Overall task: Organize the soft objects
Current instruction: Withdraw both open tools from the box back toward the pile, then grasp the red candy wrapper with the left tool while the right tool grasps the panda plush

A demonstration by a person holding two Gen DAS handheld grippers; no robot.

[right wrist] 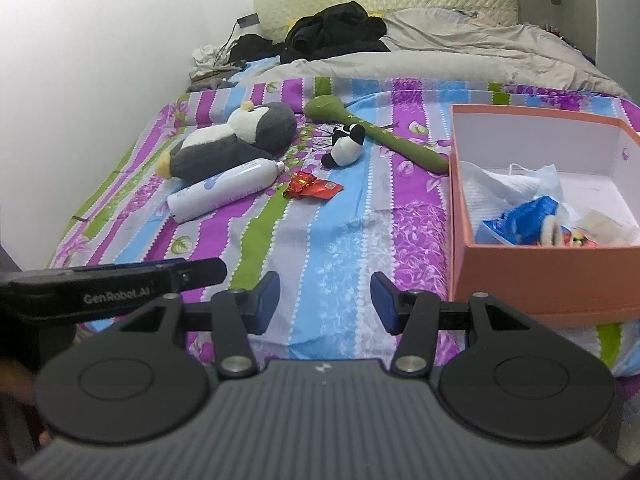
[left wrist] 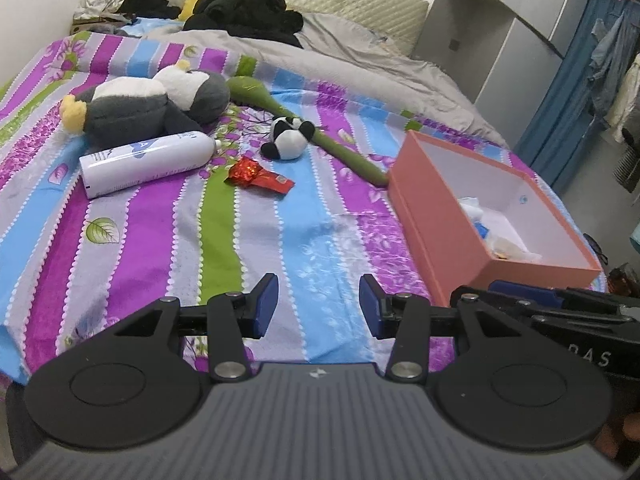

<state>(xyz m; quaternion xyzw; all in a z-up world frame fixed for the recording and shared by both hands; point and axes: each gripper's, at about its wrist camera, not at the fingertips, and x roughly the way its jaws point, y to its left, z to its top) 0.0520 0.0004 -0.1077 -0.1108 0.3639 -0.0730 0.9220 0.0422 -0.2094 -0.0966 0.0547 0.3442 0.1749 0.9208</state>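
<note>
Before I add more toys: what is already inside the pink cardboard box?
Inside the pink cardboard box: white cloth, crumpled blue plastic bag, small red-and-yellow item. Whatever lies beneath them is covered.

Open bedspread ahead, clutter beyond, box wall to the right.

Bare striped bedspread (right wrist: 320, 248) across the lower centre of the frame, free for passage. Further up, blocked by white bottle (right wrist: 226, 191), red wrapper (right wrist: 312, 189), penguin plush (right wrist: 232, 142), panda plush (right wrist: 346, 146) and green plush stem (right wrist: 384, 136). Orange box (right wrist: 540, 276) walling off the right edge.
</note>
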